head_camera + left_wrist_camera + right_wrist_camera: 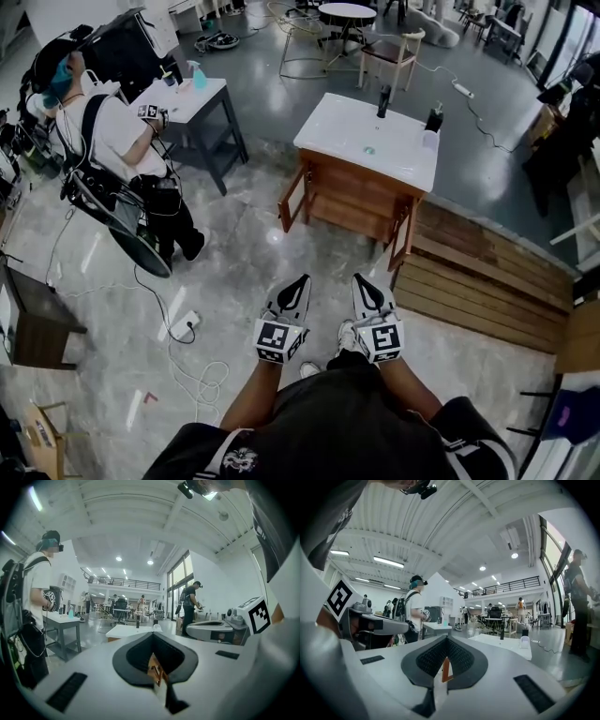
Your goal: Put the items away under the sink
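A sink cabinet with a white top and a wooden body stands ahead on the floor, both of its doors swung open. On the top stand a dark bottle, a second dark bottle and a small white cup. My left gripper and right gripper are side by side in front of me, pointing level at the cabinet from well short of it. Both are shut and hold nothing. The left gripper view shows the jaws meeting before the sink top. The right gripper view shows the same.
A person with a backpack stands at the left by a grey table that carries a blue spray bottle. A wooden plank platform lies to the right of the cabinet. Cables and a power strip lie on the floor at left.
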{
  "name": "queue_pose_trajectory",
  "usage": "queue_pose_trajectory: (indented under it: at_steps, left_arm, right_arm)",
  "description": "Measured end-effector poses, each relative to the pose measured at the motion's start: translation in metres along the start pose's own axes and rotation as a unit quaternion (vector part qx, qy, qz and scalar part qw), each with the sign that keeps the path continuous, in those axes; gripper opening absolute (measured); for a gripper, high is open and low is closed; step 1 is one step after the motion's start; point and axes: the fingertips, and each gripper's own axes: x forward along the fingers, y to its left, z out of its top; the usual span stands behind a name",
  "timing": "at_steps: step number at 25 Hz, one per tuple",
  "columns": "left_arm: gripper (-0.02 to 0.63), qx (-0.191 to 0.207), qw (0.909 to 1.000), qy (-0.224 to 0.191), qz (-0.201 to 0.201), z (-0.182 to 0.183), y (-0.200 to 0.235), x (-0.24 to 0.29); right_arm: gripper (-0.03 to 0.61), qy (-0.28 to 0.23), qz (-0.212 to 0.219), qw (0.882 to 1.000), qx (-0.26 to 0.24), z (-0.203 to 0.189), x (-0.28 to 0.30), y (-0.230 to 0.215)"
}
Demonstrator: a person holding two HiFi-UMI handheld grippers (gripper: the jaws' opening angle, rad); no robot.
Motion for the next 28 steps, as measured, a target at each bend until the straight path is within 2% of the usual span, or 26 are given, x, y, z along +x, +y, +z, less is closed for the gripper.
queue_pose_trajectory:
  at_steps: [8,12,21,28]
  left_arm:
    - [0.006,-0.009,0.9999,-0.003,0.005,0.002,0.028,0.029]
    - [0.008,-0.003,1.0000,0.008,0.004,0.002,0.039,0.054]
    - [0.006,0.013,0.9999,-0.004,0.004,0.034,0.064,0.135]
    - [0.008,0.012,0.9999,0.002,0.009,0.036,0.067,0.198]
  right_arm:
    - [0.021,-0.004,0.005,1.000,0.003,0.001,0.039,-0.014]
    - [0.021,-0.005,0.004,1.000,0.006,-0.001,0.063,-0.031]
    - [0.021,-0.028,0.001,1.000,0.005,0.017,0.125,-0.097]
    - [0.021,-0.033,0.003,0.999,0.008,0.020,0.156,-0.153]
